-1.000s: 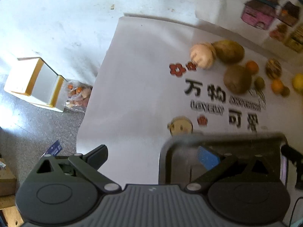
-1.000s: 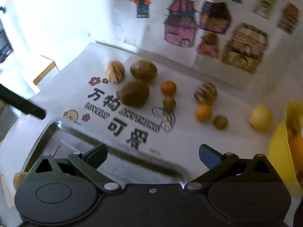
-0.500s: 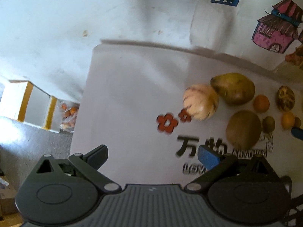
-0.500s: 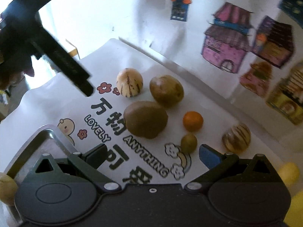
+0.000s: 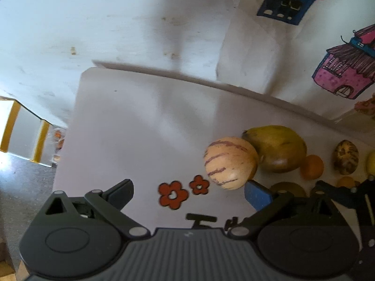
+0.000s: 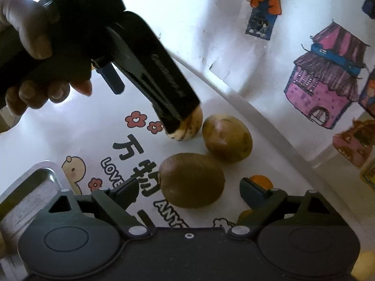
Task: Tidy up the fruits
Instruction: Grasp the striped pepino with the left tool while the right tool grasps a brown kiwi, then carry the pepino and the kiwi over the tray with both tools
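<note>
Striped fruit (image 5: pixel 230 163) just beyond left fingers (image 5: pixel 257 197); seemingly untouched | brown fruit (image 6: pixel 191 179) between right fingers (image 6: pixel 127 193)

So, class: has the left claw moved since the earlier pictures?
Yes. The left claw has advanced over the white printed mat towards the pale purple-striped round fruit, away from the tray seen earlier.

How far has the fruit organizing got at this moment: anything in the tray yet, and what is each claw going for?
Early. Nothing shows in the visible corner of the metal tray. The left claw, open, is beside the striped pale melon; the right claw, jaws just narrowed but open, brackets the brown kiwi ungripped. The mango, orange and mottled fruit lie on the mat.
</note>
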Available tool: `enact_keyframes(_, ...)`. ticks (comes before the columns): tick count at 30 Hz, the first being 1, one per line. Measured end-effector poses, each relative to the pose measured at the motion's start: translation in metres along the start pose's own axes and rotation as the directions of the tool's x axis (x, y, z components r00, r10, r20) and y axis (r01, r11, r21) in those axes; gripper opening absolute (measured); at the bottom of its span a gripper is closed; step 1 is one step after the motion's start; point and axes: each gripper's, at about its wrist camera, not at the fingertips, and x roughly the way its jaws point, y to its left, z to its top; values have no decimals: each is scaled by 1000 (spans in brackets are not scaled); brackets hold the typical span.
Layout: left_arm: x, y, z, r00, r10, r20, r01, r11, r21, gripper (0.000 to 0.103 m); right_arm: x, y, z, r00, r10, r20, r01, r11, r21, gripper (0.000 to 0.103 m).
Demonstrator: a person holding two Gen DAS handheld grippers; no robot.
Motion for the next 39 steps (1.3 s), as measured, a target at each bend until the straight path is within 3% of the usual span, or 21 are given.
enact_keyframes(15, 13, 7, 8, 997, -77, 9, 77, 997, 2, 91, 20, 1, 0, 1000, 8, -12, -8, 1000, 17, 83)
enact_keyframes(18, 18, 12, 14, 996, -89, 12, 89, 996, 6, 86, 22, 2, -1, 1000, 2, -13, -1, 1000, 20, 81)
enact_keyframes(26, 23, 20, 21, 985, -173, 17, 173, 985, 4, 56, 21, 3, -3, 1000, -13, -9, 13, 999, 34, 76)
enact_keyframes(39, 14, 22, -4, 984, -175, 40, 177, 983, -40, 55, 21, 1, -5, 999, -32, 4, 32, 998, 60, 67)
